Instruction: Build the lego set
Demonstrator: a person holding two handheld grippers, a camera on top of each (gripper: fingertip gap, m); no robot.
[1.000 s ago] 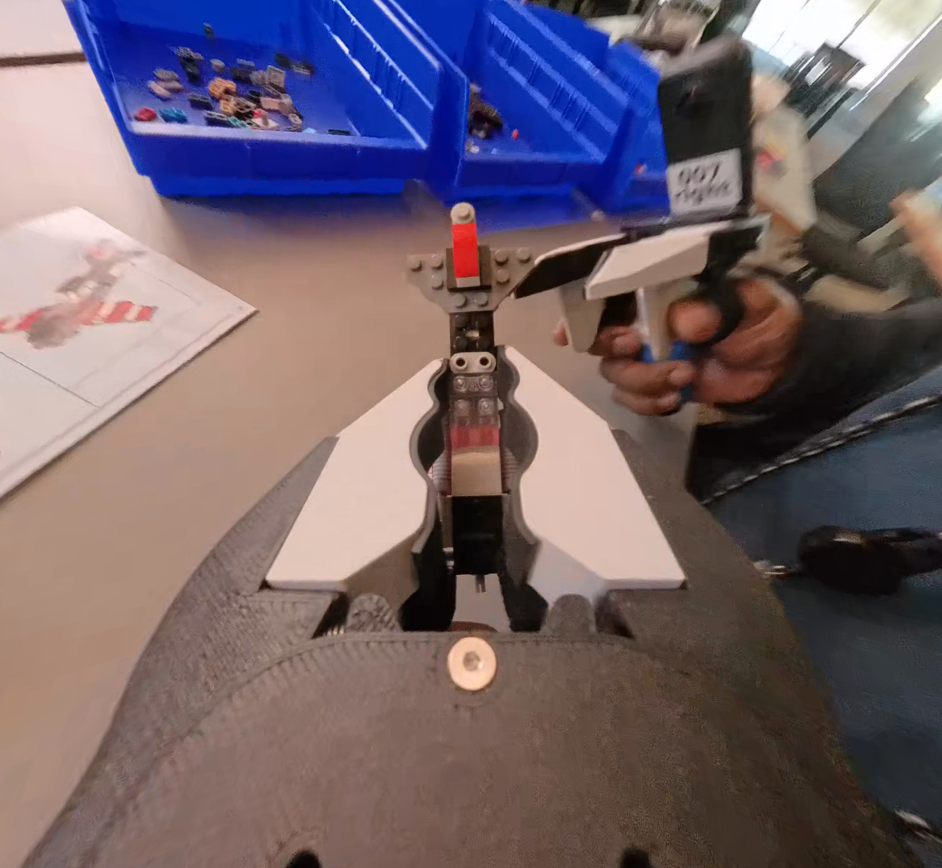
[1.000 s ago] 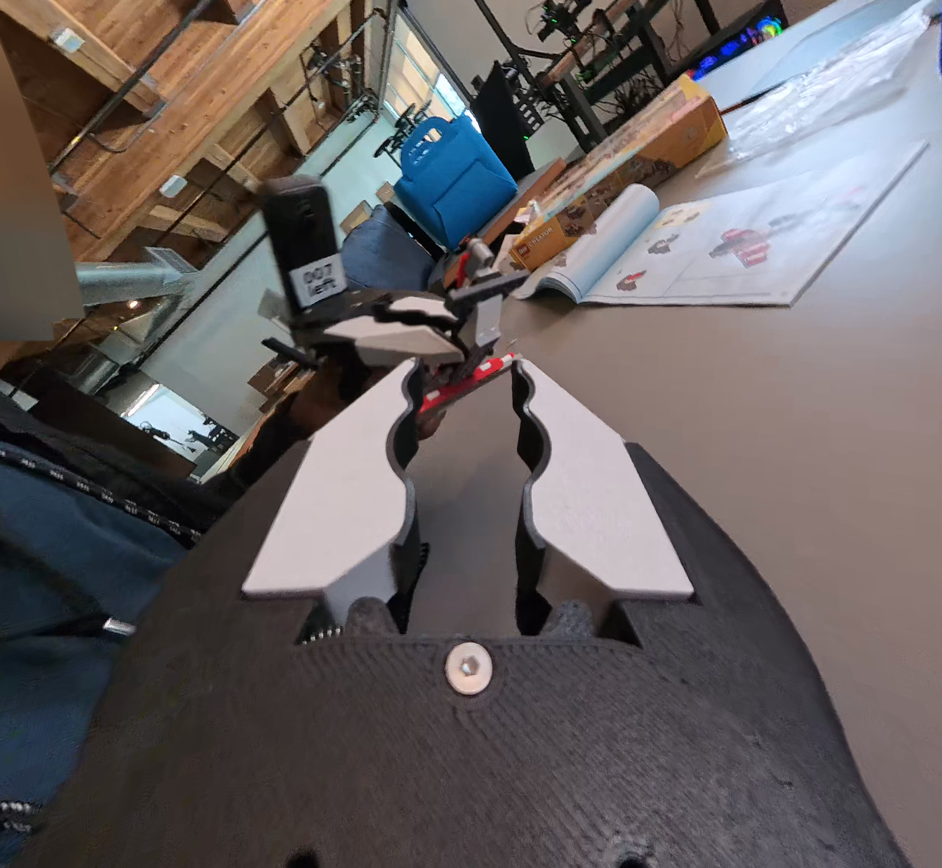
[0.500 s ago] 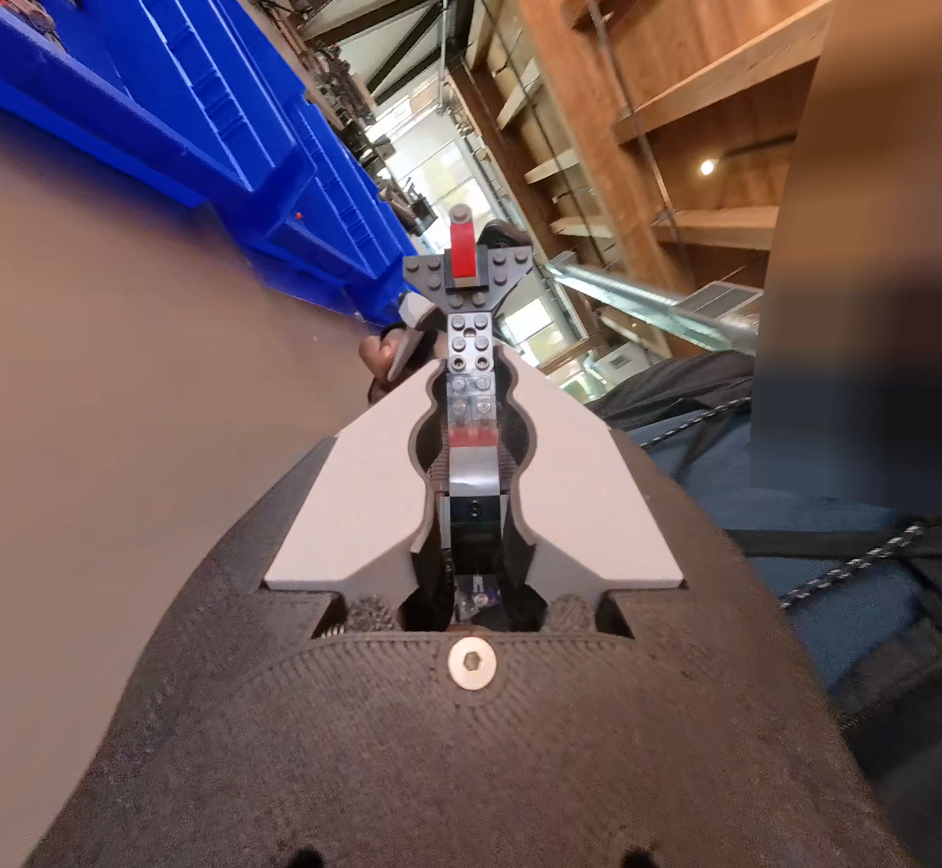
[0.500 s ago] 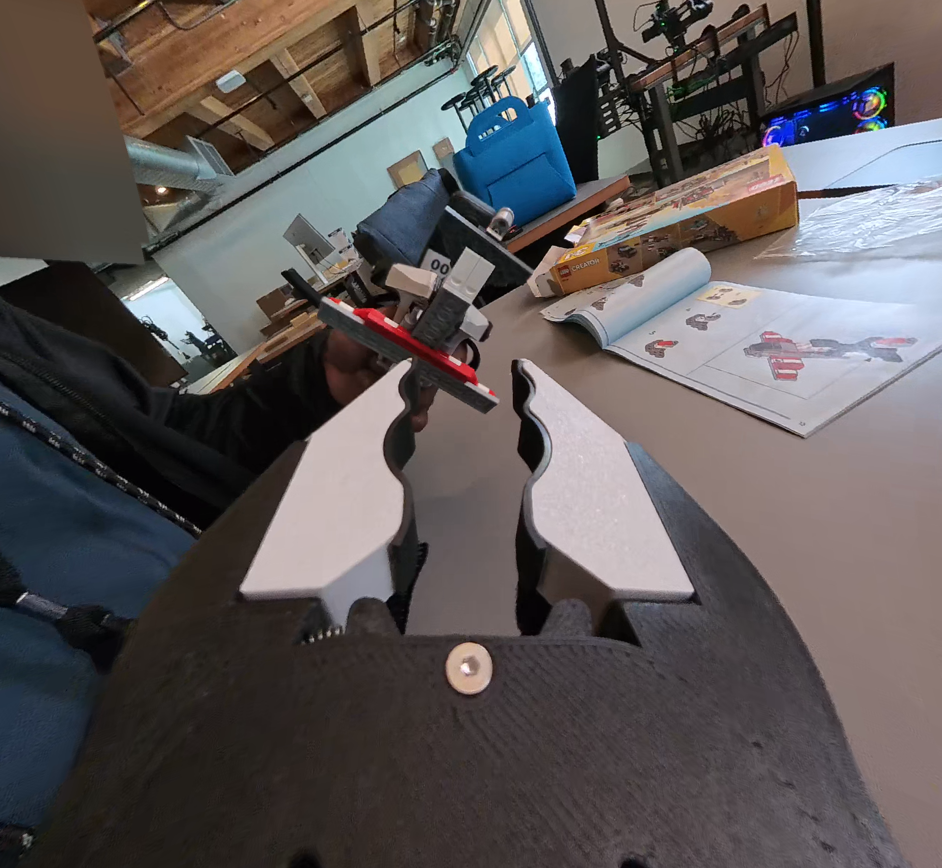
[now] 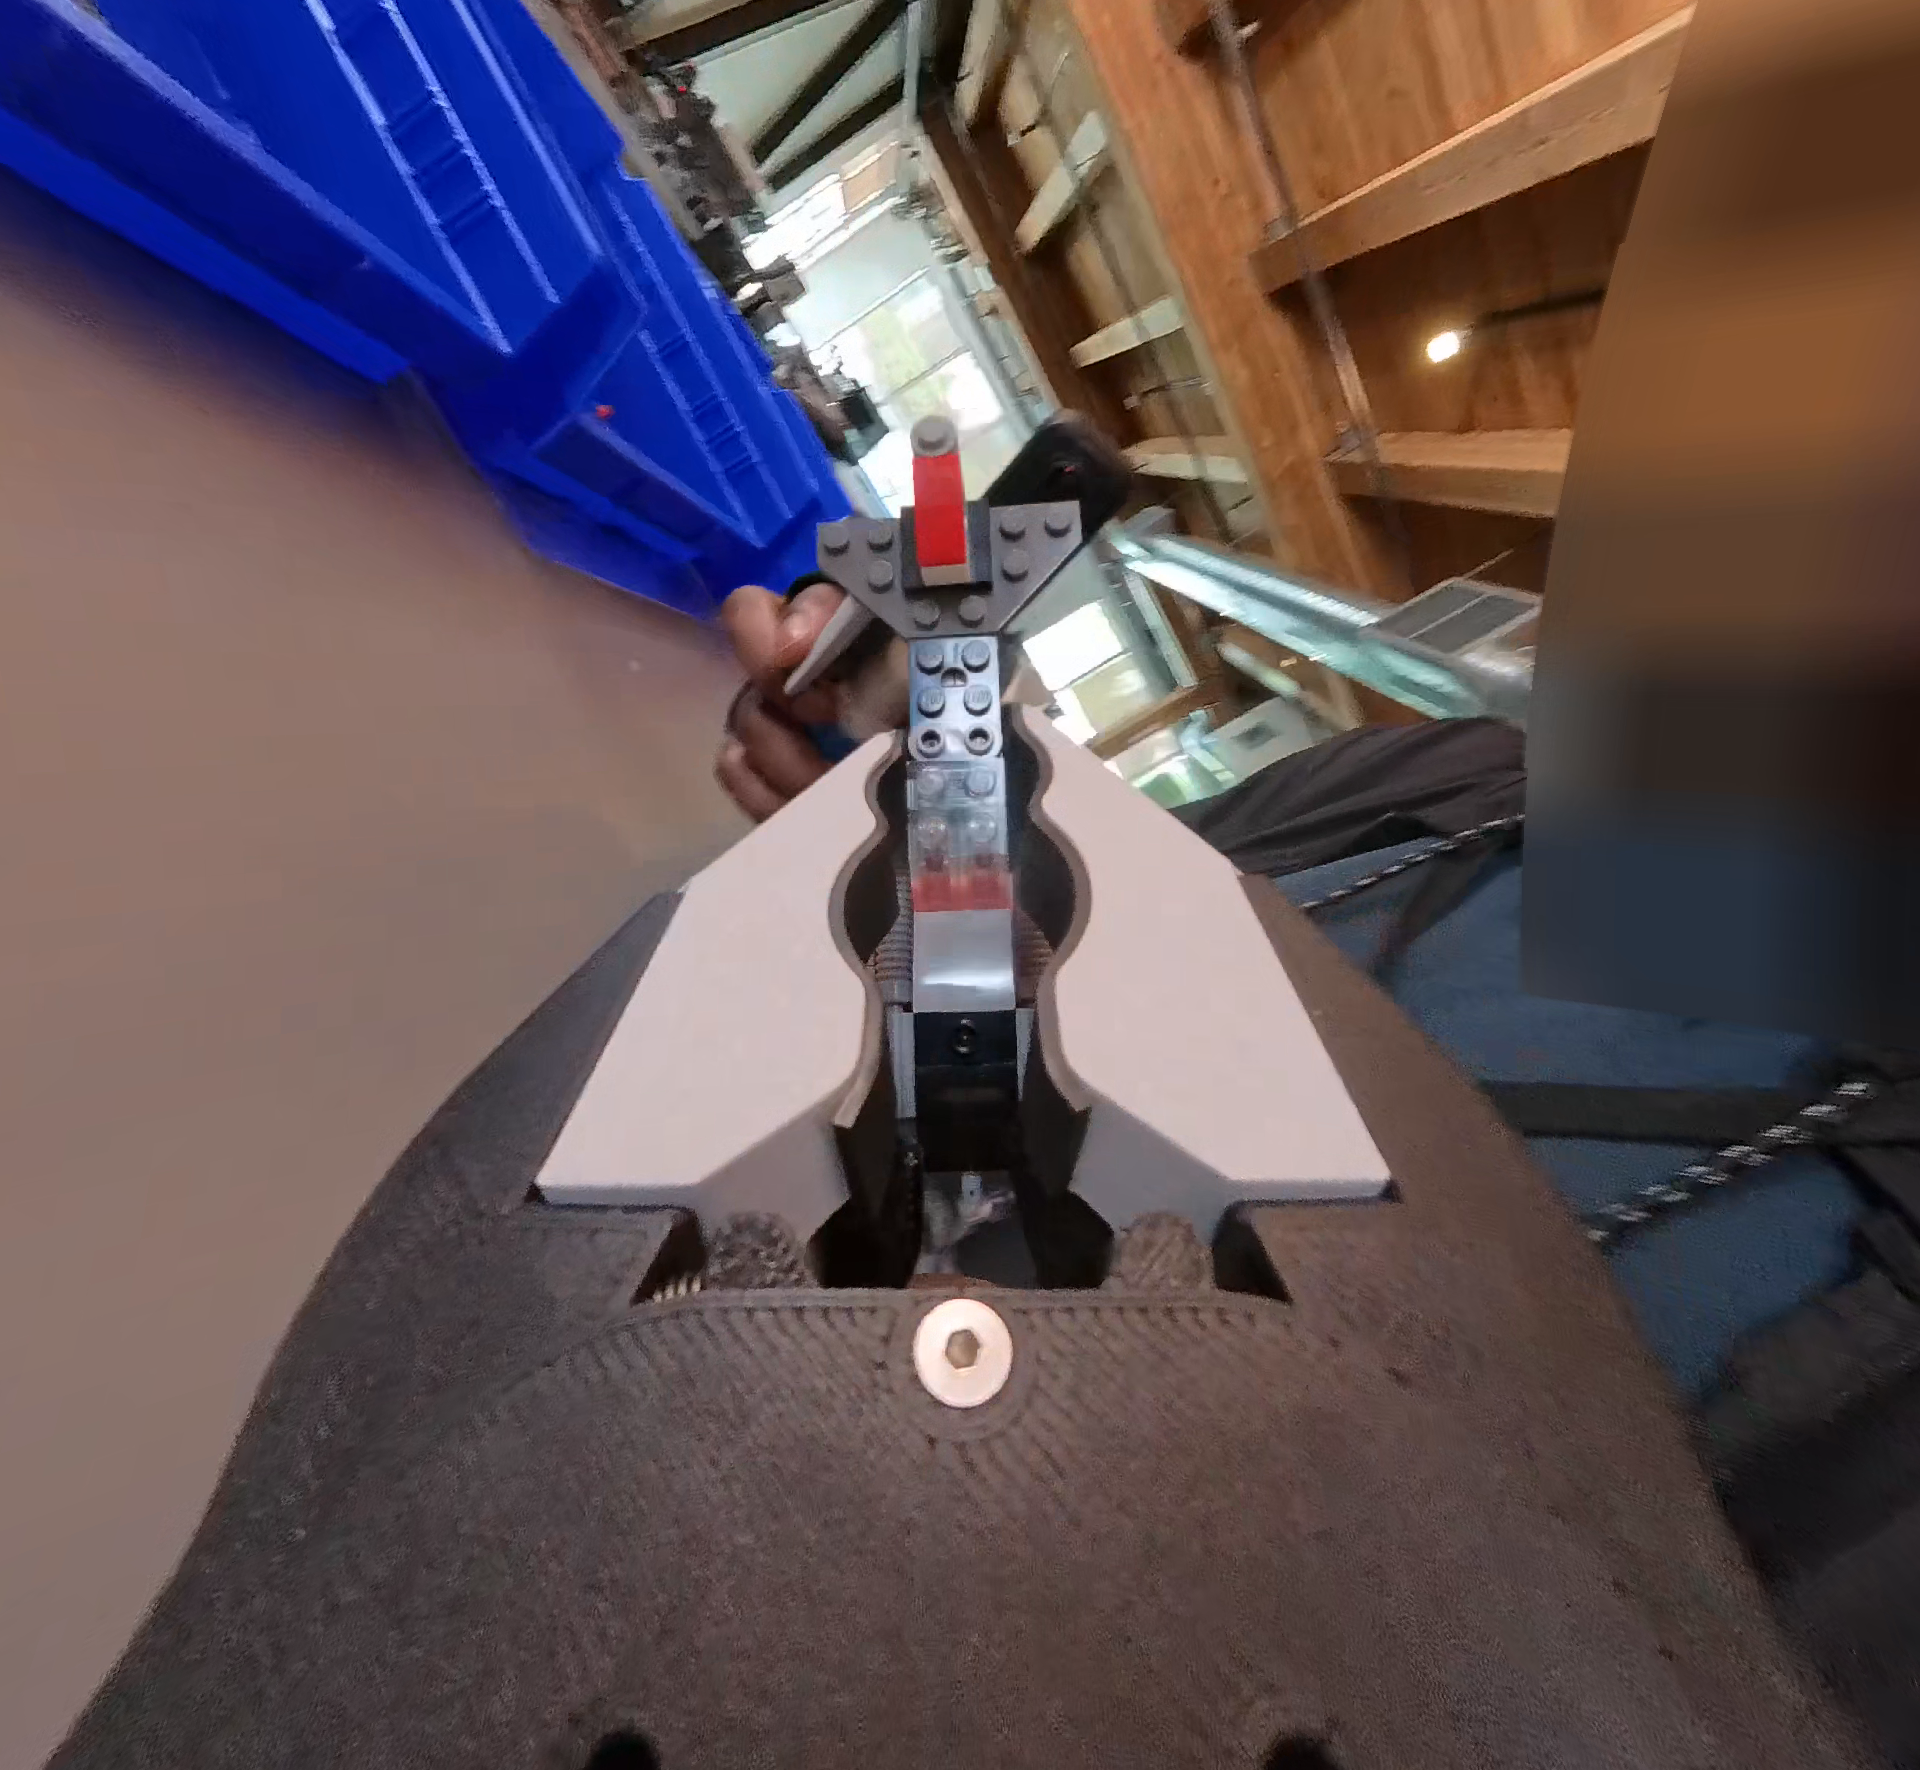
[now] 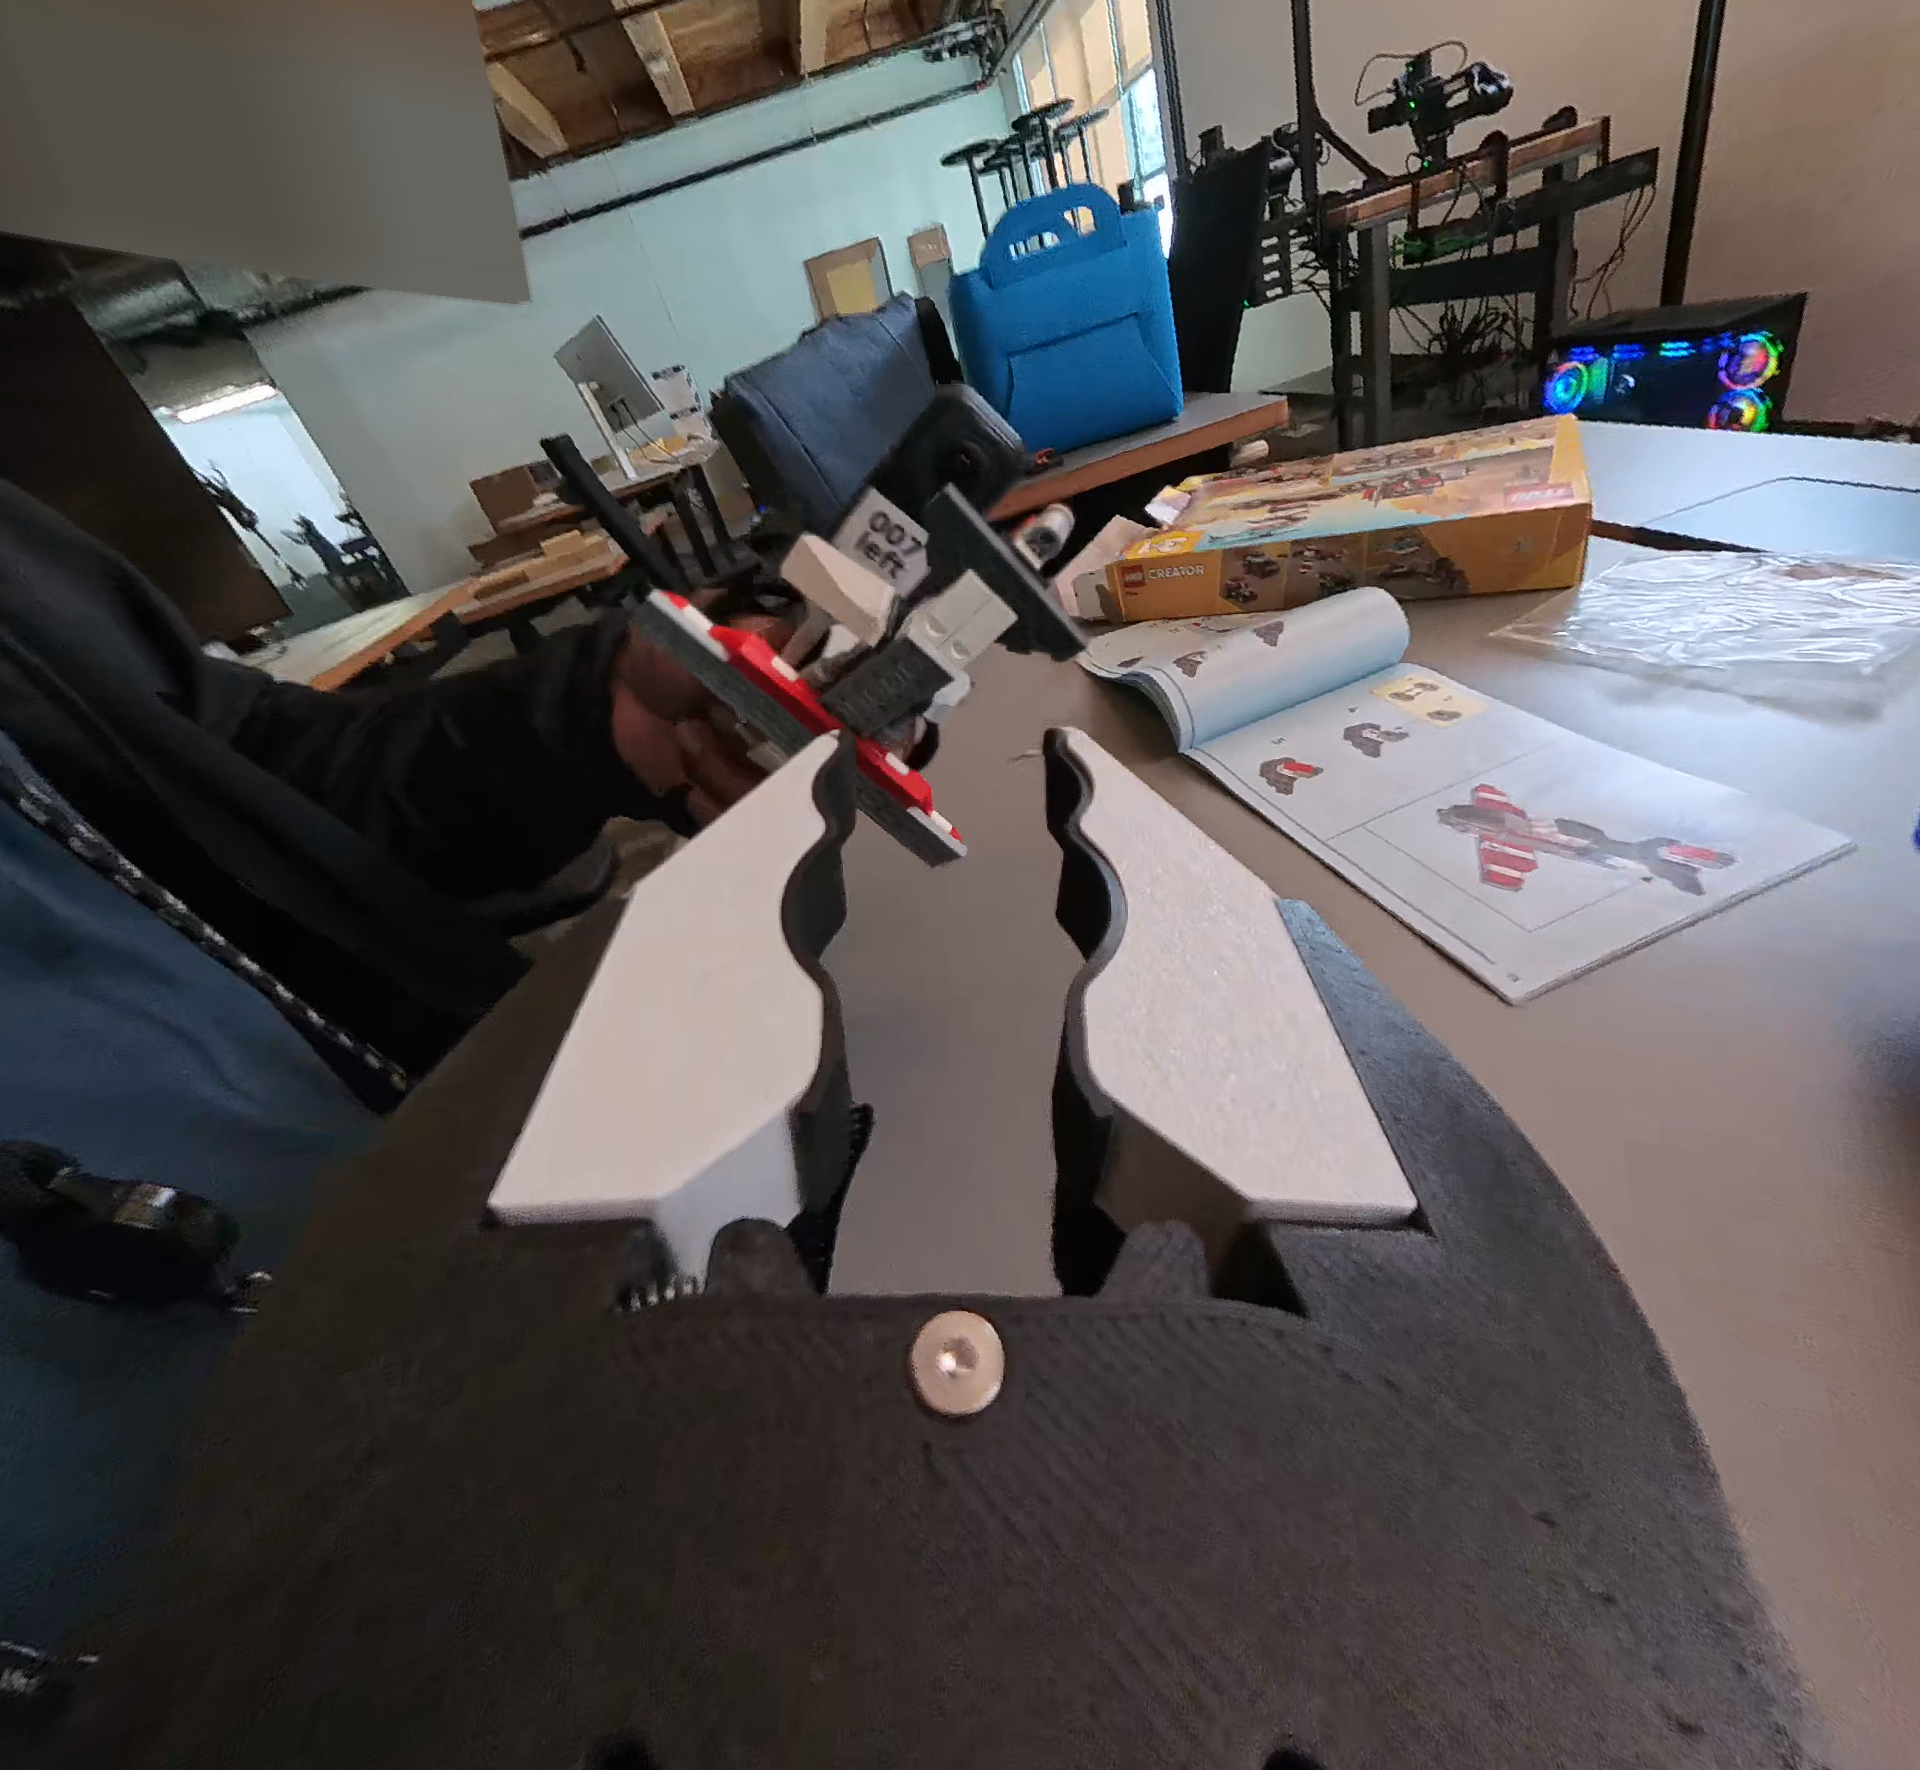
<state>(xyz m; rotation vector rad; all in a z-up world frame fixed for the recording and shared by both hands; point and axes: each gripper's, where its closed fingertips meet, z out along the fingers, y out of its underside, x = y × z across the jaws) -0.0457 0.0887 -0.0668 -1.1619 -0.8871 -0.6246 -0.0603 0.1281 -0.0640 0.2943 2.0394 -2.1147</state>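
Note:
My left gripper (image 5: 956, 754) is shut on a grey, black and red lego plane model (image 5: 951, 681), holding its body lengthwise, tilted up off the table. The dark grey tail plate with a red fin sticks out past the fingertips. In the right wrist view the same model (image 6: 831, 712) shows its red and grey wing, held by the left gripper (image 6: 831, 598). My right gripper (image 6: 940, 764) is open and empty, its left fingertip close beside the wing's edge. The right gripper and the hand holding it show partly behind the model in the left wrist view (image 5: 821, 650).
Blue parts bins (image 5: 312, 141) stand along the table's far side. An open instruction booklet (image 6: 1455, 785), a yellow lego box (image 6: 1351, 515) and a clear plastic bag (image 6: 1745, 598) lie on the grey table (image 6: 1662, 1097). A person's dark sleeve (image 6: 364, 785) is at left. The left gripper's tips are roughly 5 centimetres from the right gripper's.
My left gripper has rolled and tilted up with the model, so bins and ceiling replace the table view. My right gripper stays open and has come nearer the model's wing.

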